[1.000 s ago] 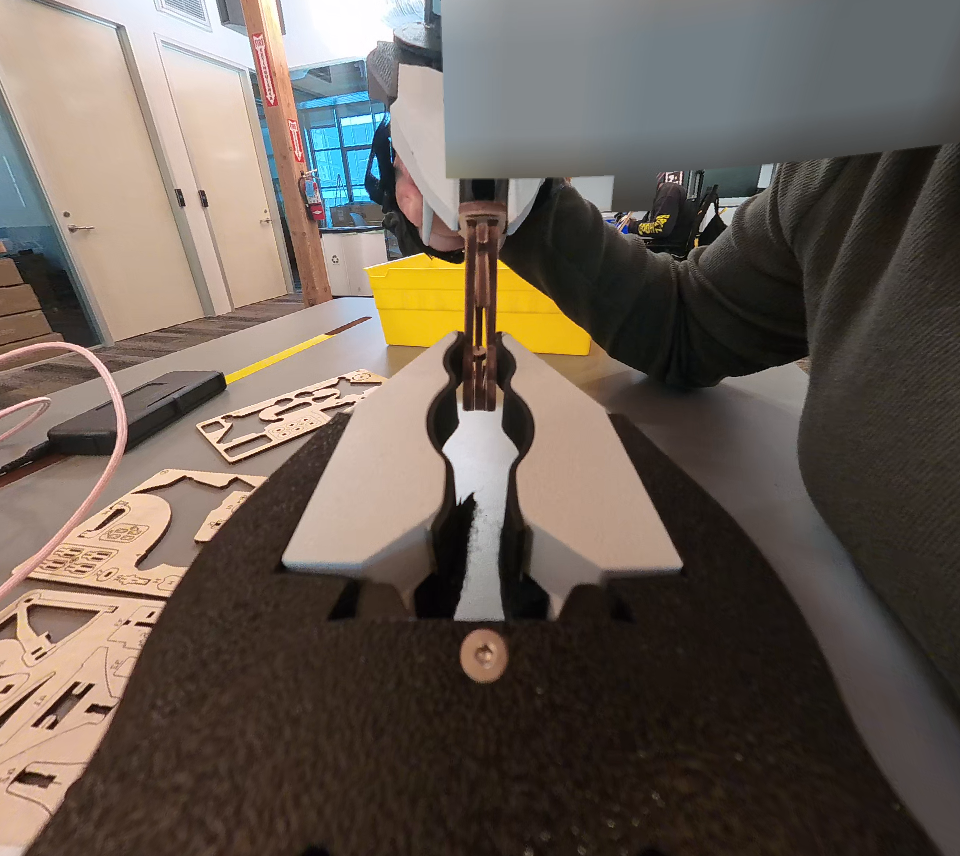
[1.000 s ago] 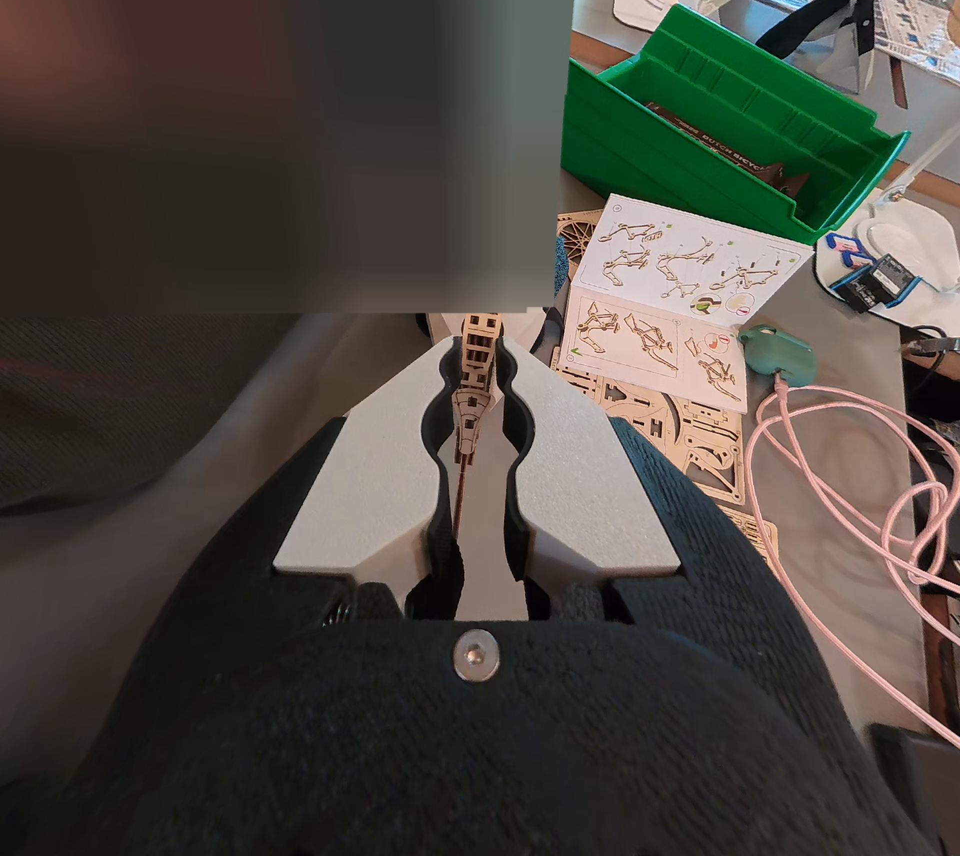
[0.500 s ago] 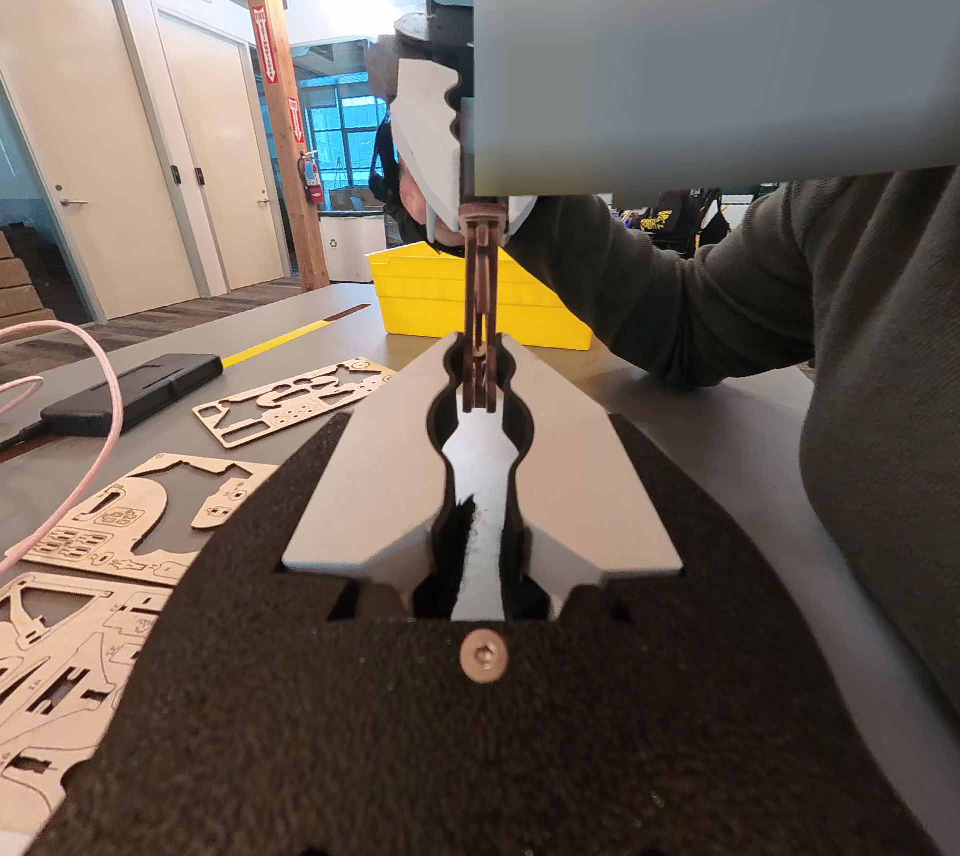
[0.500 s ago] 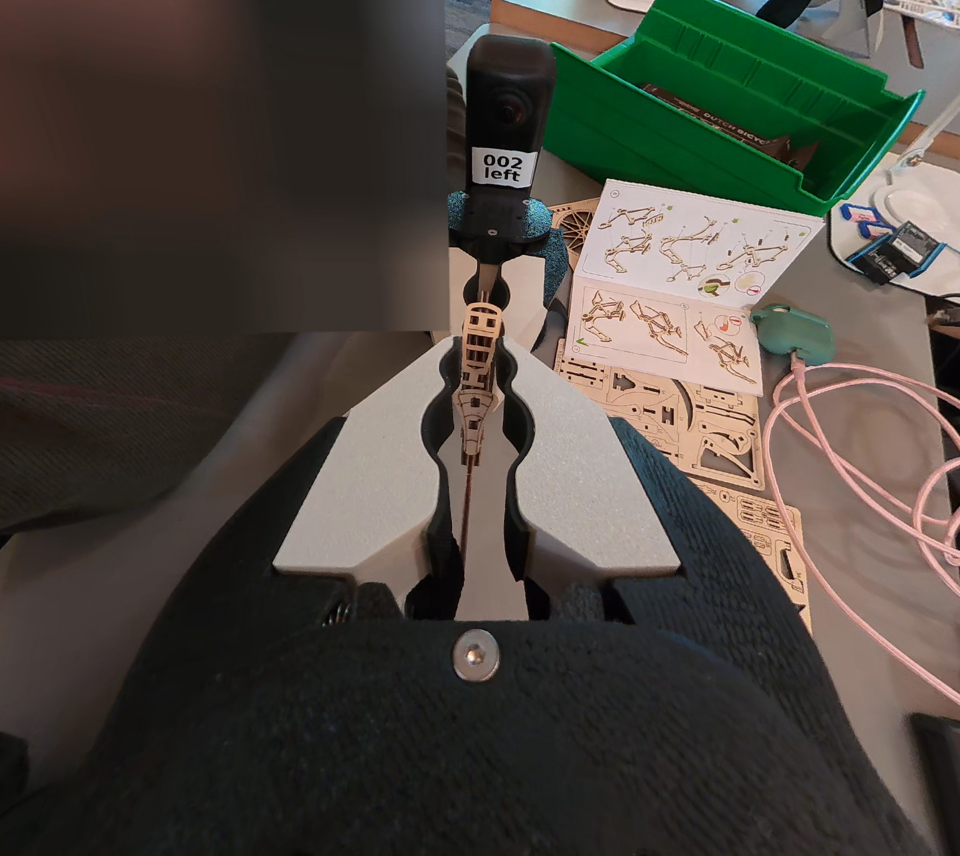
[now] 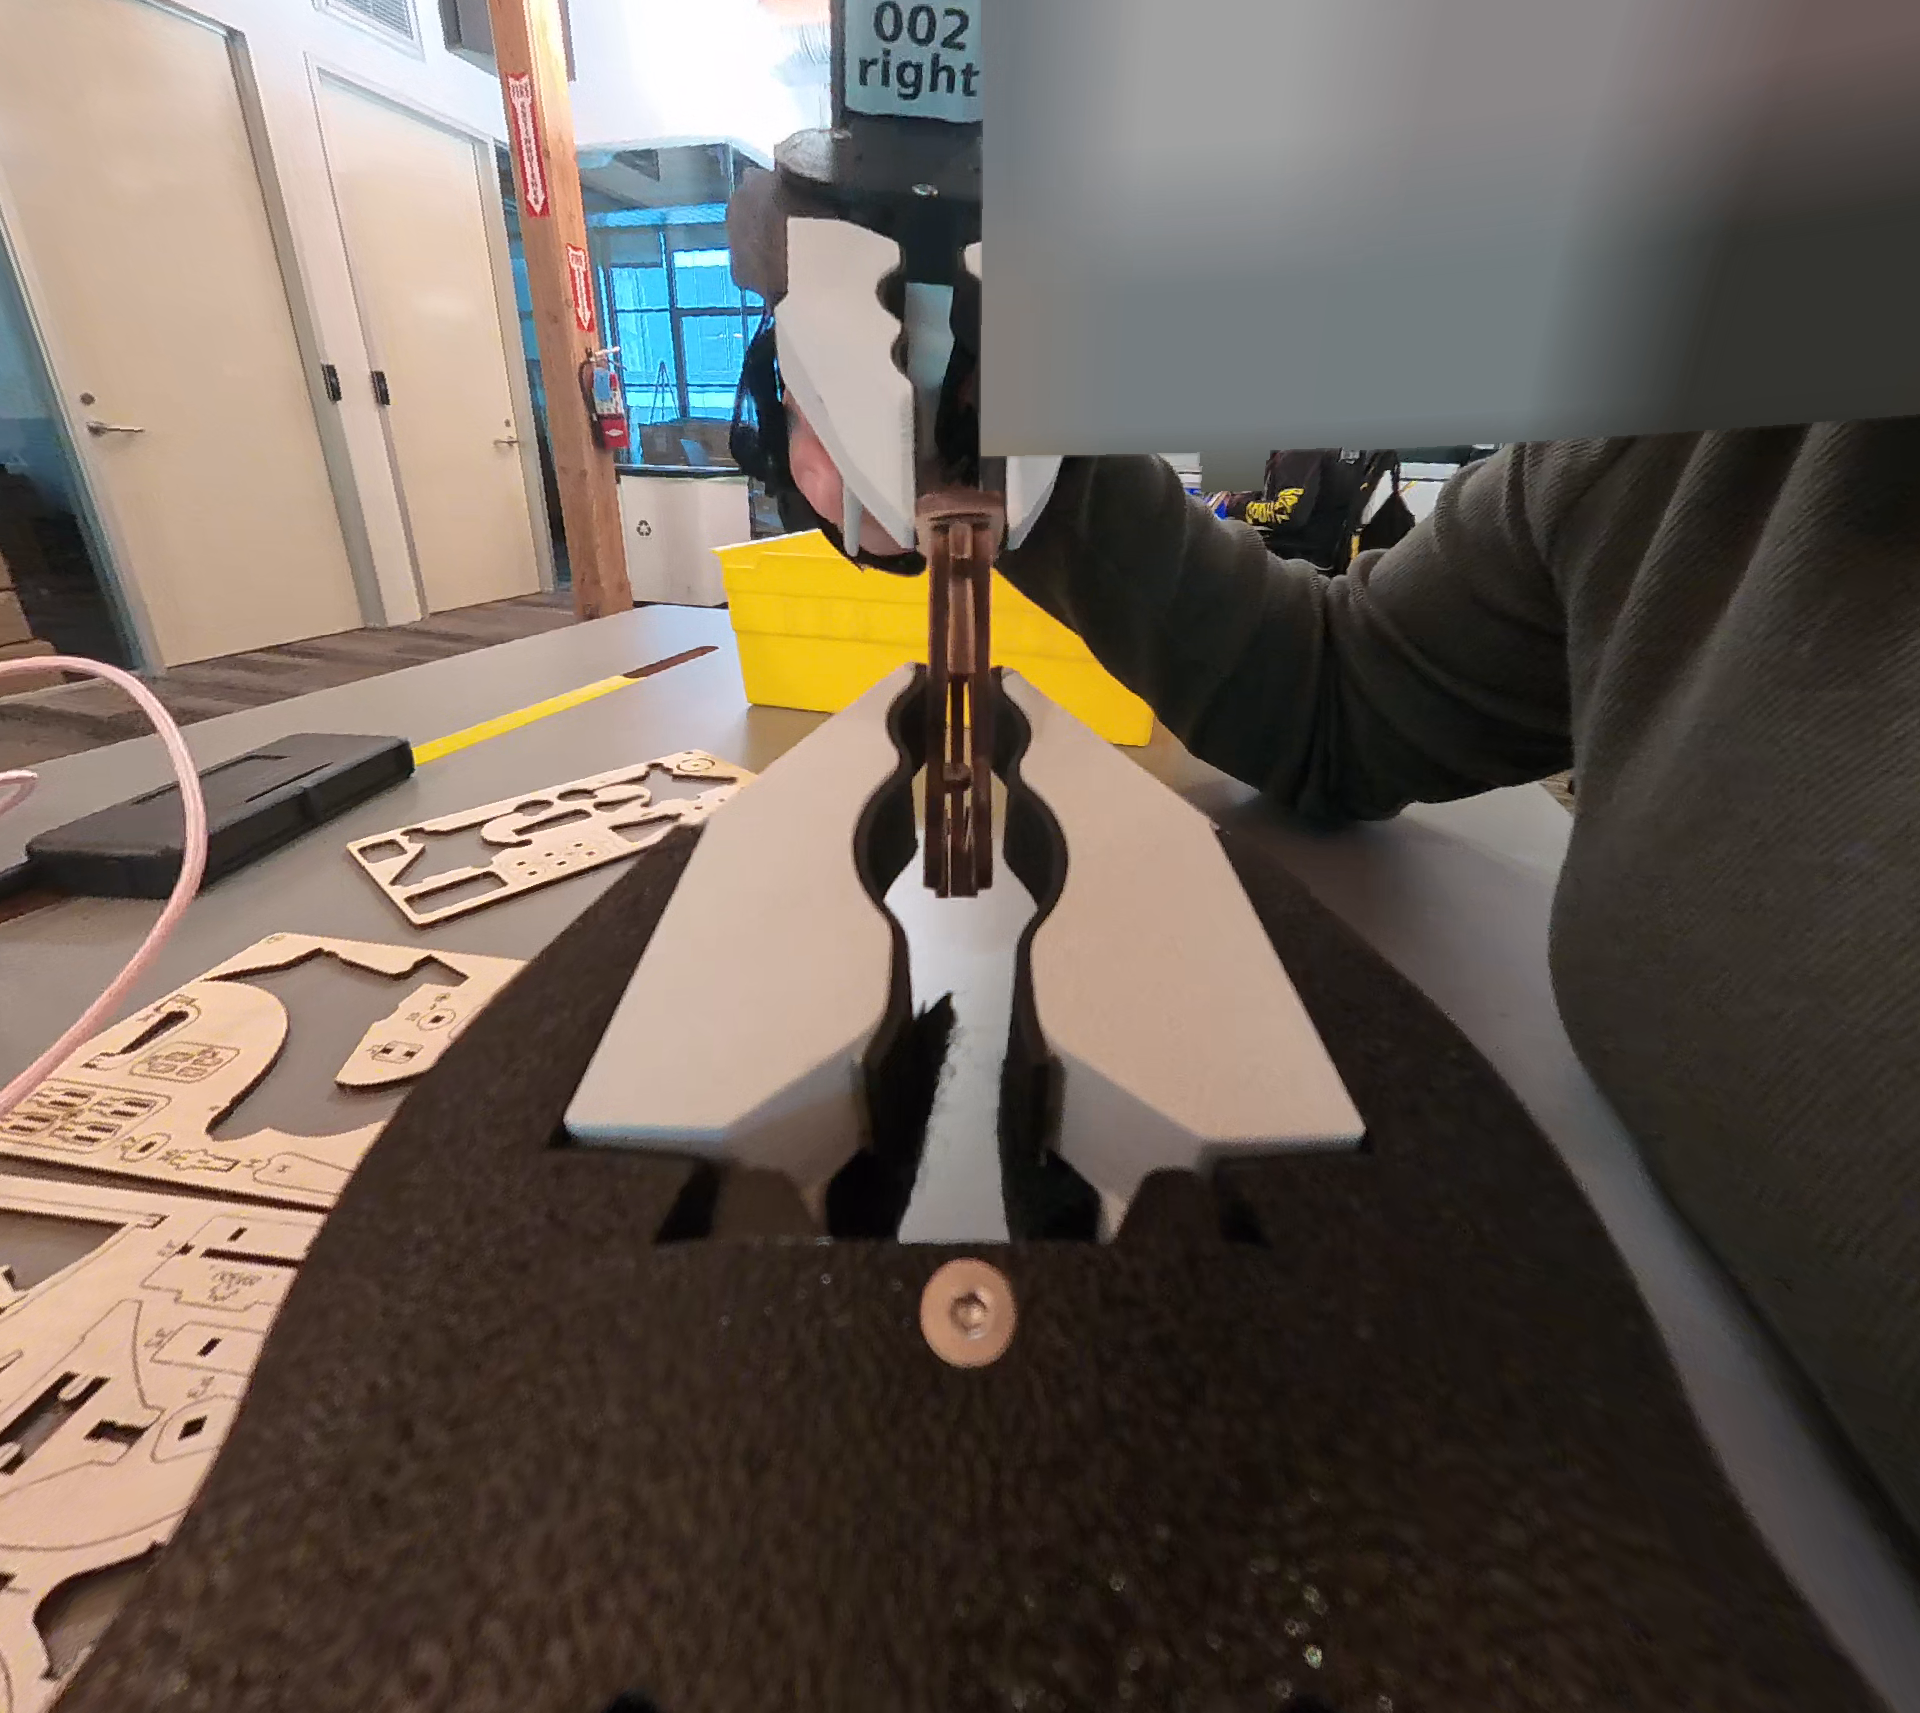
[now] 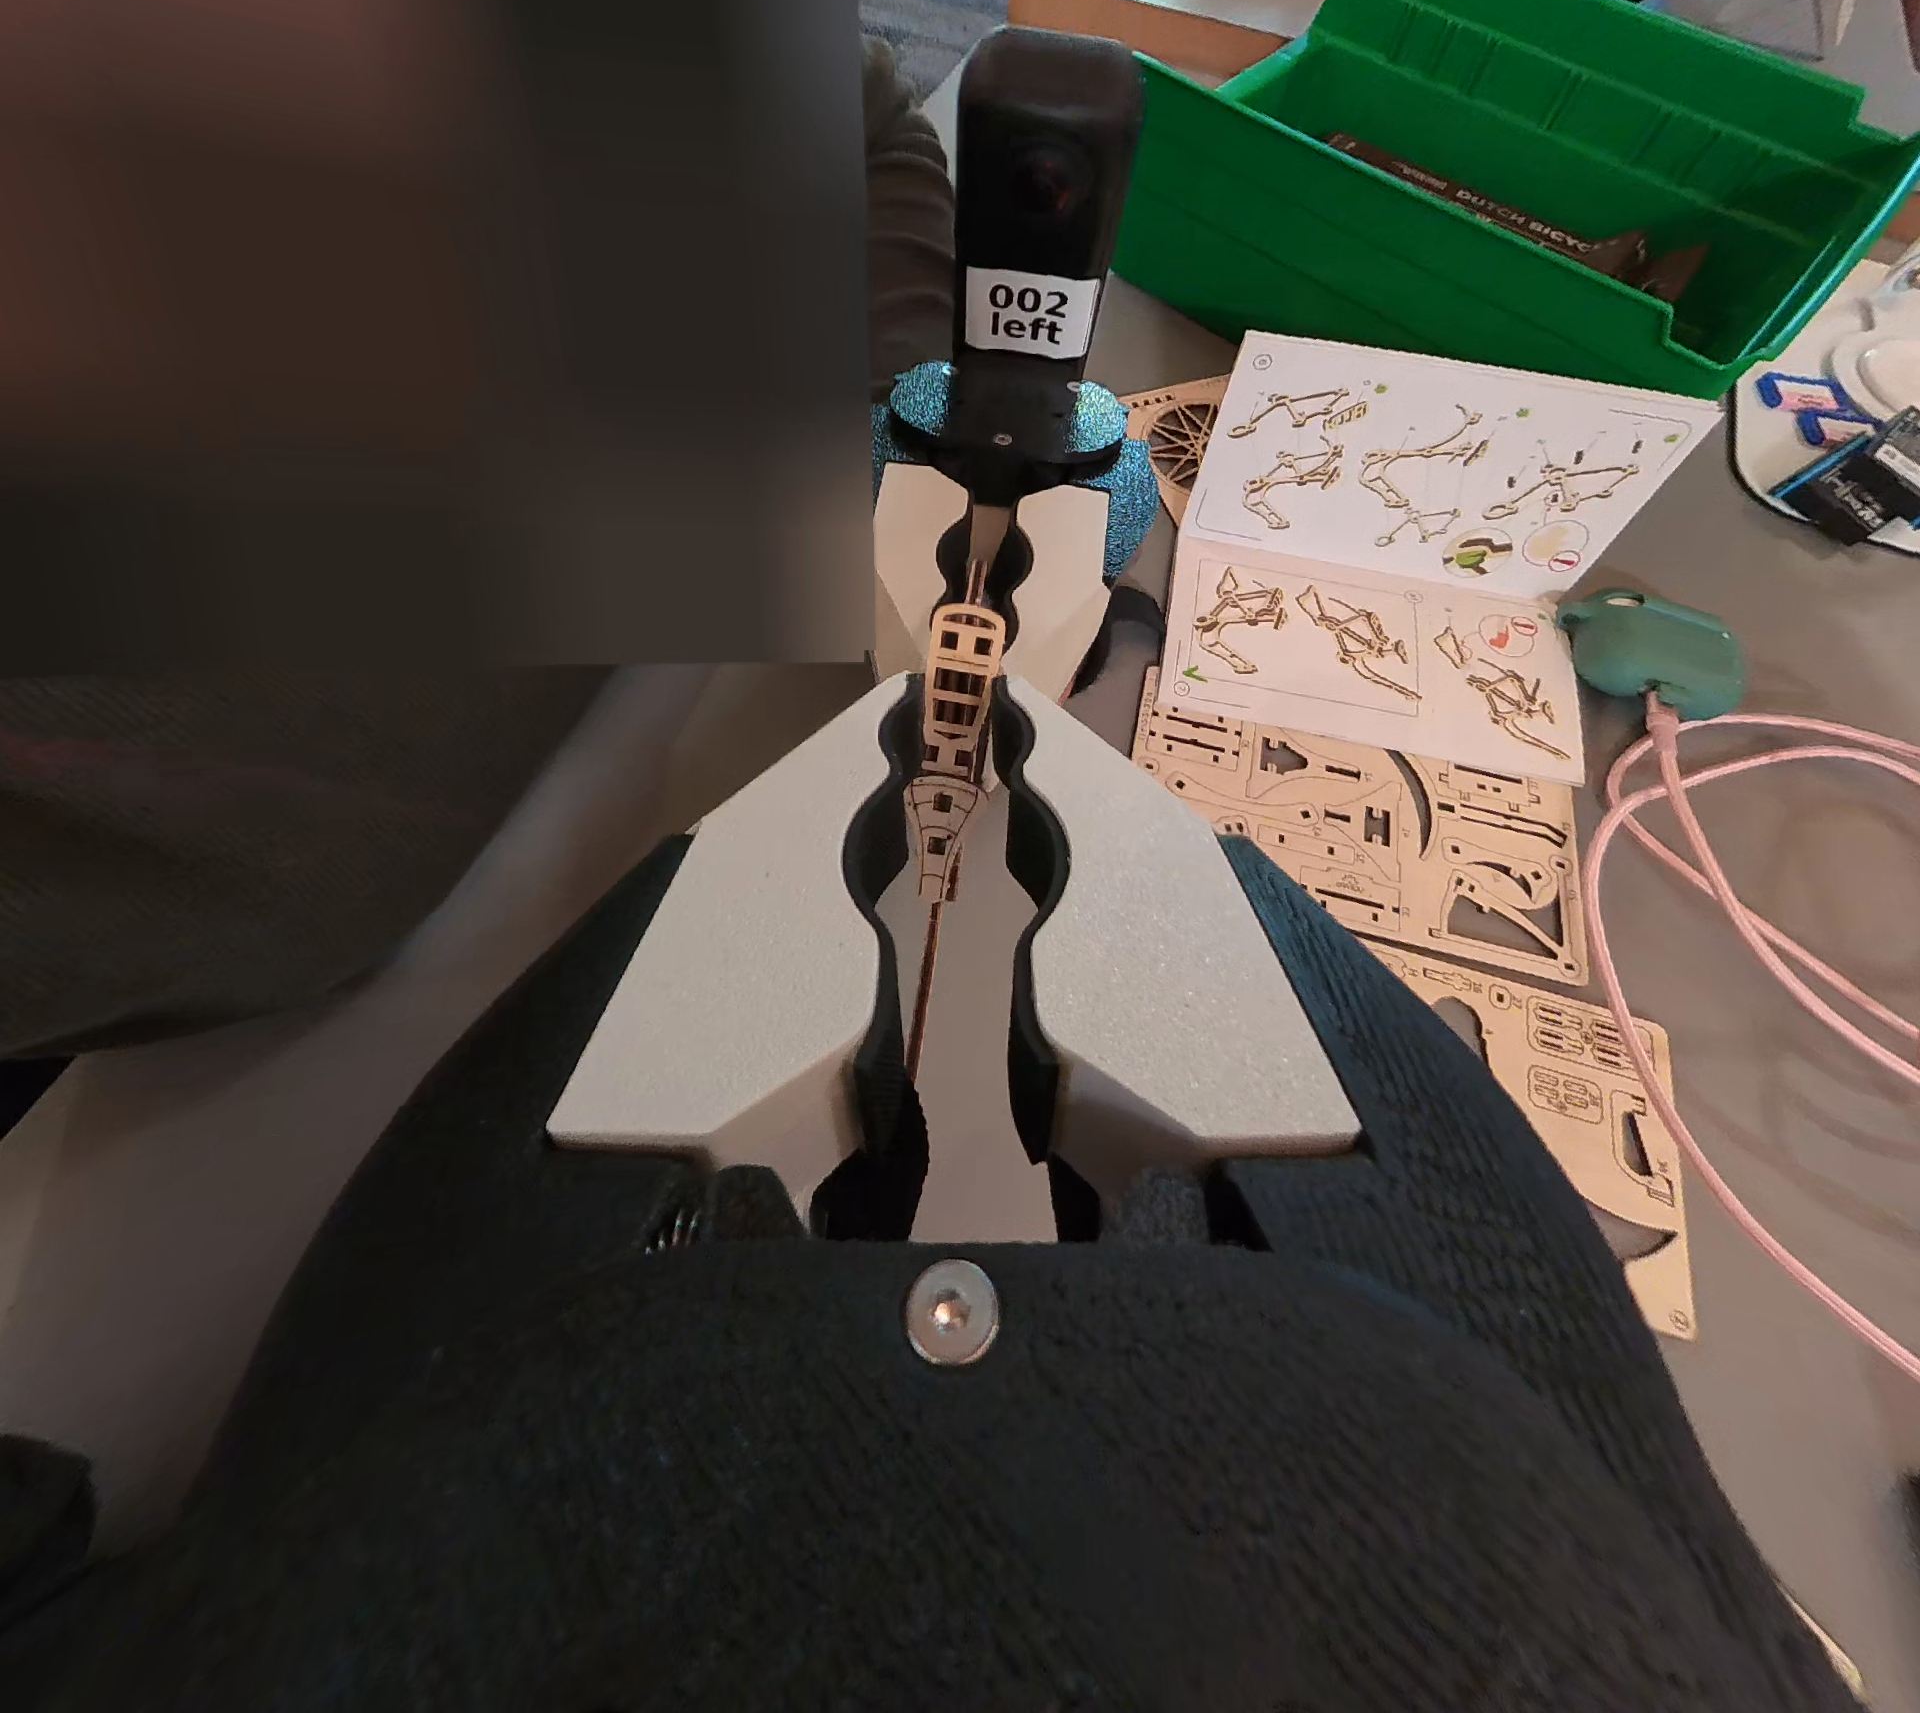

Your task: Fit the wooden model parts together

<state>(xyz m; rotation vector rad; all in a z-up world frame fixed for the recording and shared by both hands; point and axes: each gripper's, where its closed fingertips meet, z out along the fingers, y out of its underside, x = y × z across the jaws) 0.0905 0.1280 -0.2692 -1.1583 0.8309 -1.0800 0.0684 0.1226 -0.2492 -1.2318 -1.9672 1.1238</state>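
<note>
Grippers meet nose to nose above the grey tabletop (image 5: 644, 697), both clamped on one slim wooden model part (image 5: 958, 728). The left gripper (image 5: 958, 697) pinches its near end between closed fingers; the right gripper (image 6: 951, 707) holds the far end, where the pale, slotted strip (image 6: 951, 728) stands edge-on and runs back between the fingers. Whether this is one piece or two already joined is hard to tell from that angle. Each gripper fills the other's view, hiding much of the tabletop behind it. On the left gripper's side lie punched plywood sheets (image 5: 540, 832), a black case (image 5: 218, 811), a pink cable (image 5: 156, 915) and a yellow bin (image 5: 831, 645). On the right gripper's side lie an open instruction leaflet (image 6: 1392, 562), more plywood sheets (image 6: 1382, 842), a green bin (image 6: 1507, 157), a teal device (image 6: 1652, 666) and the pink cable (image 6: 1714, 884). A dark-sleeved arm (image 5: 1403, 624) reaches in.
</note>
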